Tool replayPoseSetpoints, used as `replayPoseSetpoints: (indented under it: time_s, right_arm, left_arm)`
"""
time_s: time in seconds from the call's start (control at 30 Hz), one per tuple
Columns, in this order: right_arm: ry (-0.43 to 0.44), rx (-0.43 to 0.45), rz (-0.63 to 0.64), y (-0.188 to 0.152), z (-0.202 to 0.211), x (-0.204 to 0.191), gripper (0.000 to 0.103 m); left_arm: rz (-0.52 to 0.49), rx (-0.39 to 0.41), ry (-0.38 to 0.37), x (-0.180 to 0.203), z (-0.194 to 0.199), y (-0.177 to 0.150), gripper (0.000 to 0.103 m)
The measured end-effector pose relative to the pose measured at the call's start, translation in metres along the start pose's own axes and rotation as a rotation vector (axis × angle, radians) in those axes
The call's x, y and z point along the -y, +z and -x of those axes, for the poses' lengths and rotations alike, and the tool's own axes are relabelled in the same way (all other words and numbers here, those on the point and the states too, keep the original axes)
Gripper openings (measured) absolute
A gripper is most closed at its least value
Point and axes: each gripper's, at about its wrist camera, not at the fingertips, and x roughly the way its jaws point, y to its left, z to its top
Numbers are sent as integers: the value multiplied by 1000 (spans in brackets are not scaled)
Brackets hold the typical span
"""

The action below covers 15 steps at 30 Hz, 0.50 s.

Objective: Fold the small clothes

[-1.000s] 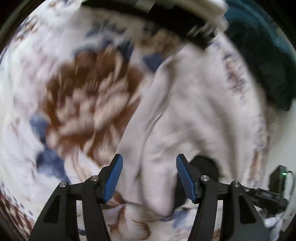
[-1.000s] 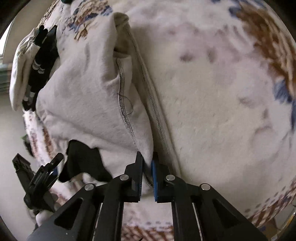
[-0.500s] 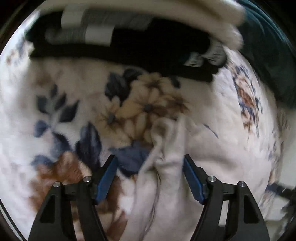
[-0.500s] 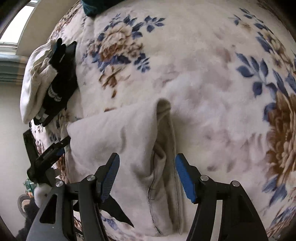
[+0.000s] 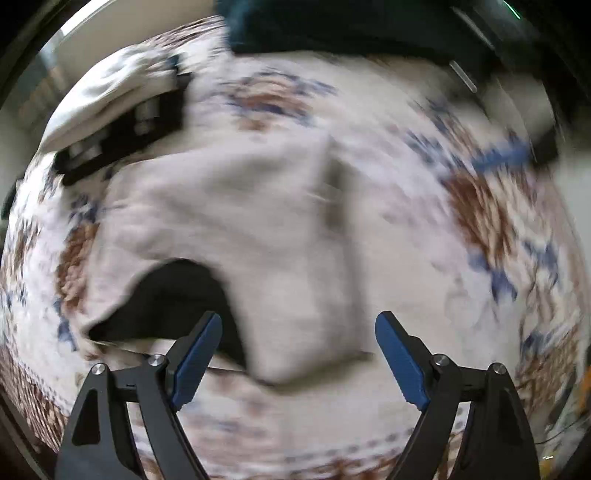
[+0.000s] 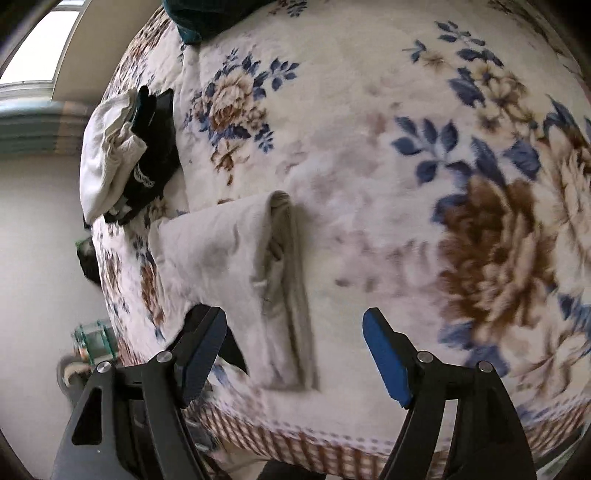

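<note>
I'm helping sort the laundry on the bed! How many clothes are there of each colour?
White or cream: 2, the folded cream garment in front and a white garment in the pile at the bed's edge.
Black: 2, one garment in that pile, one dark piece peeking from under the cream one.
Dark teal: 1, the bundle at the far end.
Total: 5.
</note>
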Motion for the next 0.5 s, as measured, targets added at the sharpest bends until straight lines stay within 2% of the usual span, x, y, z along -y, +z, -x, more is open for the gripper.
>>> replayPoseSetpoints:
  time_s: [0.1,0.2,0.27,0.33,0.4,0.43,0.47,0.5]
  right_arm:
    - [-34,-36,61,11,3,15,78]
    - [-25,-72,106,26,-6,26,78]
    - [-11,-115,129,38,-21,29,78]
    - [21,-151,141,46,-37,27,78]
    - [88,-186,135,55,-59,23,78]
    - [112,-195,128,58,-66,21,78]
    - [154,-208,104,64,-79,20,78]
    - [190,-214,85,68,-88,19,78]
  left_arm:
    - [-88,-38,94,41,-37,0,85]
    - [-71,-102,175,48,-70,0,85]
    - [6,-106,158,34,-79,2,87]
    - [52,-65,135,23,-78,3,83]
    - [55,-12,143,15,-72,4,61]
    - [55,4,147,12,-70,4,39]
    - [56,14,163,8,-68,4,25]
    - [57,24,167,3,-66,4,21]
